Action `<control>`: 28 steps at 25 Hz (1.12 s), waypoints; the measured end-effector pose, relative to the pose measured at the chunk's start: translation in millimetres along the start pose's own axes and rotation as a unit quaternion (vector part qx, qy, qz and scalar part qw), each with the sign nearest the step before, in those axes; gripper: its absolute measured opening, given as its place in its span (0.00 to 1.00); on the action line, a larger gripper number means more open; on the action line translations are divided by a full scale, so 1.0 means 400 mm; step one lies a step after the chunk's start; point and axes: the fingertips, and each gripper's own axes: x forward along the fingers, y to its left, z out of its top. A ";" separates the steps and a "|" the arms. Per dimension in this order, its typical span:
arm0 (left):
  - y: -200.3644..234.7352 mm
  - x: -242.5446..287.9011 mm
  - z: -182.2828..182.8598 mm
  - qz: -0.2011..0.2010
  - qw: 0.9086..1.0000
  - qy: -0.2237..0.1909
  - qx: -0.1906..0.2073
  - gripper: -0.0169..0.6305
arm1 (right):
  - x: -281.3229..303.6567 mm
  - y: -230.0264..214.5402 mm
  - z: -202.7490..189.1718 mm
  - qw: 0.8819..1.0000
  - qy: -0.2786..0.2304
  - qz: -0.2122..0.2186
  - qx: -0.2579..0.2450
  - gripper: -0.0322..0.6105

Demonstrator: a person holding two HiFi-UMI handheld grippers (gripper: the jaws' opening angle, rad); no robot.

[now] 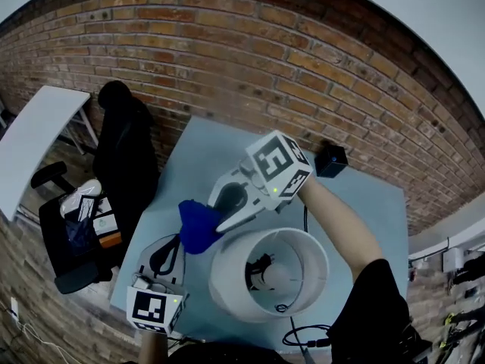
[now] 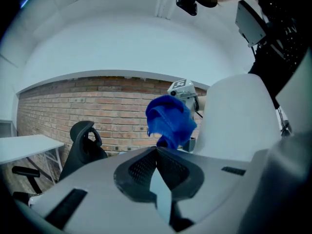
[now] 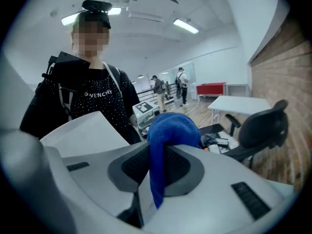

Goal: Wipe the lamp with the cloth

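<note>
Head view: A pale blue-grey rectangular table [image 1: 364, 196] stands with its far edge against a red brick wall [image 1: 227, 44]. A black office chair [image 1: 125, 158] and a white desk [image 1: 34, 139] stand beyond the table's left edge. A small black box [image 1: 330, 160] sits at the far right corner. A white cylindrical lamp shade [image 1: 227, 271] stands toward the near edge, open top facing up, with the bulb visible inside. The right gripper [image 1: 221, 220] reaches in from the far side, holding a crumpled royal-blue cloth [image 1: 197, 227] just beside the shade's left rim. Whether cloth and shade touch cannot be determined. The left gripper [image 1: 176, 240] lies near the table's left edge, pointing at the cloth.

Left gripper view: The jaws are pressed together with nothing between them. The cloth hangs ahead, bunched, and the shade's white wall is on its right.

Right gripper view: The jaws are clamped on the cloth. One fold drapes down between the pads and the rest bulges over the tips. A long room with ceiling lights lies behind.
</note>
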 end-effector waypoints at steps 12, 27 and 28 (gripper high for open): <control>-0.127 -0.025 0.108 -0.093 0.993 -0.056 0.045 0.04 | -0.290 0.336 0.183 0.874 -0.043 -0.484 0.025 0.15; -0.164 -0.156 0.082 -0.142 0.988 -0.054 0.017 0.04 | 0.047 0.365 0.277 0.710 -0.054 -0.686 0.150 0.15; -0.165 -0.160 0.078 -0.145 0.988 -0.054 0.016 0.04 | 0.060 0.359 0.267 0.694 -0.057 -0.701 0.154 0.15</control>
